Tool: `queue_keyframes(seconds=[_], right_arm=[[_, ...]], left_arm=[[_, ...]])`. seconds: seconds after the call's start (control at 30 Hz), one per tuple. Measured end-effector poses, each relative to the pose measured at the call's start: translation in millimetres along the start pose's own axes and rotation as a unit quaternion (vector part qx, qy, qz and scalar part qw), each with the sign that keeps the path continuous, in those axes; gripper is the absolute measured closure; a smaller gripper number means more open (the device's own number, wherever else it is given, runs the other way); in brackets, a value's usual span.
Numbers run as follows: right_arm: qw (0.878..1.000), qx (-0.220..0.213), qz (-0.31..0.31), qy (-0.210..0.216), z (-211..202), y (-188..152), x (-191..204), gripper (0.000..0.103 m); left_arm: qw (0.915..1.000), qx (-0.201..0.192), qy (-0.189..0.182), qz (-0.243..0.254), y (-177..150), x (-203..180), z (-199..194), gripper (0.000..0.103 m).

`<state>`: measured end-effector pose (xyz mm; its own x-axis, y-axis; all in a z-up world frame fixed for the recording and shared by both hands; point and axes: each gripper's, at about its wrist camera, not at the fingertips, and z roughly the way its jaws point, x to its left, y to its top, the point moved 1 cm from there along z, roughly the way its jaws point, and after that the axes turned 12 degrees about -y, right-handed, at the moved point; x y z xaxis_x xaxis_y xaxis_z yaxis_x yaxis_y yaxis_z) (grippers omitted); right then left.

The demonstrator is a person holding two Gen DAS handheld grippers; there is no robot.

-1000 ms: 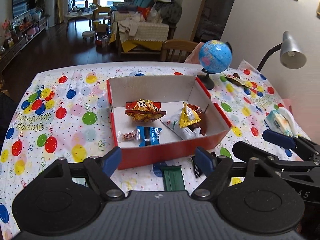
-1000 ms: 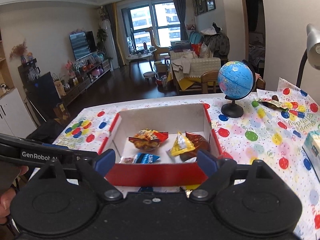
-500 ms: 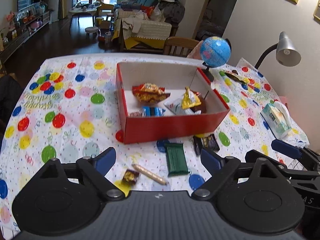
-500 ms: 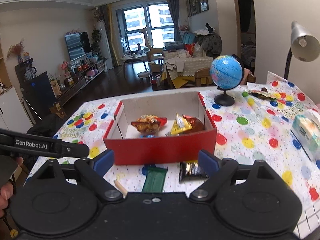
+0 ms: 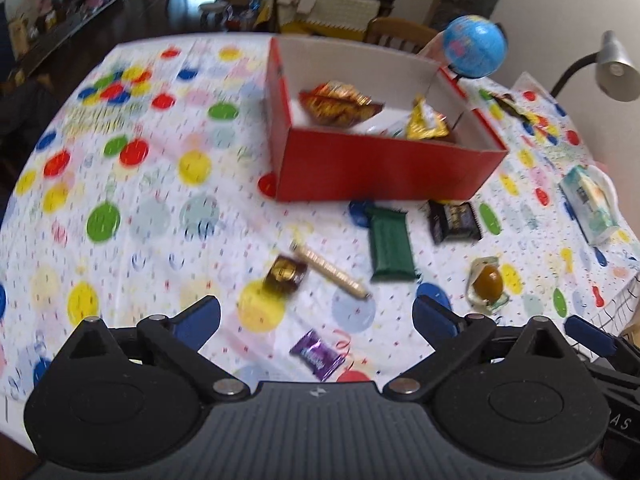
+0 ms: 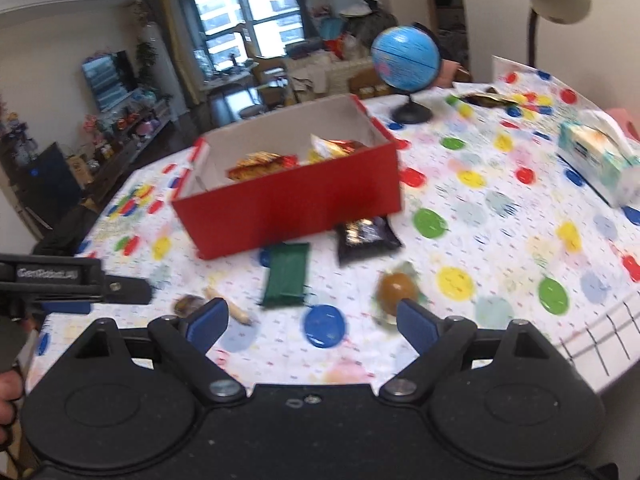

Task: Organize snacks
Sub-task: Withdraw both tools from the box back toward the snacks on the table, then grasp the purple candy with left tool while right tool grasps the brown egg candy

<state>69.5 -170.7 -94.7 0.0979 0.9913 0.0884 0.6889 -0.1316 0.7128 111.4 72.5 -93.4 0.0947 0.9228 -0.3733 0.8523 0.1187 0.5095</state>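
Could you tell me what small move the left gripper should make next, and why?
Probably lower the left gripper onto the purple candy and close. Its jaws are opening with nothing between them, and that candy lies on the tablecloth just below them, nearer than the other loose snacks. The red box already holds several packets, so the candy likely goes there next.

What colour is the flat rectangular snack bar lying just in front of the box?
Dark green, clearest in the left wrist view.

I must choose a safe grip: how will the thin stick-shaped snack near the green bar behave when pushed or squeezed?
The stick snack looks round and slender, so a push would probably roll it across the tablecloth. It seems light, and probably brittle: a hard squeeze might snap it.
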Motion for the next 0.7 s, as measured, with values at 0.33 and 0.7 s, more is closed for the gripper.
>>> queue_keyframes(seconds=[0.33, 0.7], right_arm=[[0.998, 0.030, 0.003, -0.048, 35.9, -15.3, -21.4, 0.012], [0.996, 0.054, -0.039, -0.051, 84.6, -2.5, -35.6, 0.017]], left_arm=[[0.9967, 0.047, 0.044, -0.049, -16.7, 9.0, 35.8, 0.000], [0.9863, 0.076, 0.077, -0.125, -19.0, 22.7, 67.4, 0.001]])
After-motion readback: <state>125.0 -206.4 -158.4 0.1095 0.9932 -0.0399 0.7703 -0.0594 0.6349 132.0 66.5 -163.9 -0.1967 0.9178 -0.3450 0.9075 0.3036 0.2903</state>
